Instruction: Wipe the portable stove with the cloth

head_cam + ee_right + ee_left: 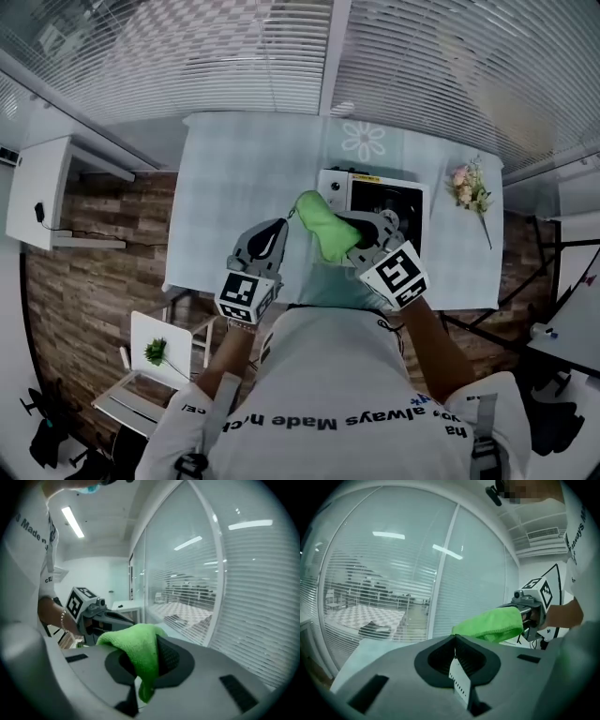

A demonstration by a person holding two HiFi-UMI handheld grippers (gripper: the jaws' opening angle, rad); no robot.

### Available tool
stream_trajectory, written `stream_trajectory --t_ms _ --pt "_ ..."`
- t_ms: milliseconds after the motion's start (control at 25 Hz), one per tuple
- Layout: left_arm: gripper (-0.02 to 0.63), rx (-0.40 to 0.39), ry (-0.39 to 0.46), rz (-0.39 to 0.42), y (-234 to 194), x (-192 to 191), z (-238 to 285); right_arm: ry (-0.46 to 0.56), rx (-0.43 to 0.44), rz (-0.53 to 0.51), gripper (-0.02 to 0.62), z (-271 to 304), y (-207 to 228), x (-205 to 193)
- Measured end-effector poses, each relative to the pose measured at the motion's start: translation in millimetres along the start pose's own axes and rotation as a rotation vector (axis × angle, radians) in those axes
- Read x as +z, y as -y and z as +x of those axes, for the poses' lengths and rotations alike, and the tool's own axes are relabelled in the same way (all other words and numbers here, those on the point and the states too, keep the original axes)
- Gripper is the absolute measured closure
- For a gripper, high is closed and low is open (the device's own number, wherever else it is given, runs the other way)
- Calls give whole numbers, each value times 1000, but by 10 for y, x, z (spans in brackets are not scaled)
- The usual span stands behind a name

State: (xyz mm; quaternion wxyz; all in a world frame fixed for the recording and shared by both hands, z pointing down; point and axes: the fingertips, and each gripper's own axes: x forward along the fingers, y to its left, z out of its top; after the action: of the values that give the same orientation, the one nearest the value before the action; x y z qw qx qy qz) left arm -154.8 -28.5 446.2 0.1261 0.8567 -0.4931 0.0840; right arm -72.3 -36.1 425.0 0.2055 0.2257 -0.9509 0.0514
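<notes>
The portable stove [386, 199], white with a dark top, stands on the right half of the table [239, 187]; its near left part is hidden behind the cloth and my right gripper. The green cloth [323, 225] hangs bunched in my right gripper [352, 236], raised above the stove's left edge. In the right gripper view the cloth [140, 651] is pinched between the jaws of that gripper [149, 645]. My left gripper [284, 223] is held up just left of the cloth, its jaws together with nothing but a small white tag. The left gripper view shows its jaws' tip [454, 638] and the cloth [490, 624] beyond.
A sprig of artificial flowers [471, 189] lies at the table's right end. A flower print [364, 141] marks the tablecloth behind the stove. A white stool with a small green plant [156, 352] stands at the near left, a white side table [42, 192] farther left. Window blinds run behind the table.
</notes>
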Motion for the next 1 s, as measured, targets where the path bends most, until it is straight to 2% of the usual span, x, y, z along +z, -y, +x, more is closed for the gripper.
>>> stream_trajectory --t_ms 200,320,640,1000 --pt "594 -40 99 40 242 551 46 131 -195 13 569 -542 318 343" --pt "594 -62 149 60 370 826 46 204 -261 10 569 -797 381 537" --pt "594 -111 236 63 652 1361 7 311 -360 37 569 -1369 375 940" --pt "594 -164 284 86 912 1643 -9 336 -418 44 569 -1716 411 1084"
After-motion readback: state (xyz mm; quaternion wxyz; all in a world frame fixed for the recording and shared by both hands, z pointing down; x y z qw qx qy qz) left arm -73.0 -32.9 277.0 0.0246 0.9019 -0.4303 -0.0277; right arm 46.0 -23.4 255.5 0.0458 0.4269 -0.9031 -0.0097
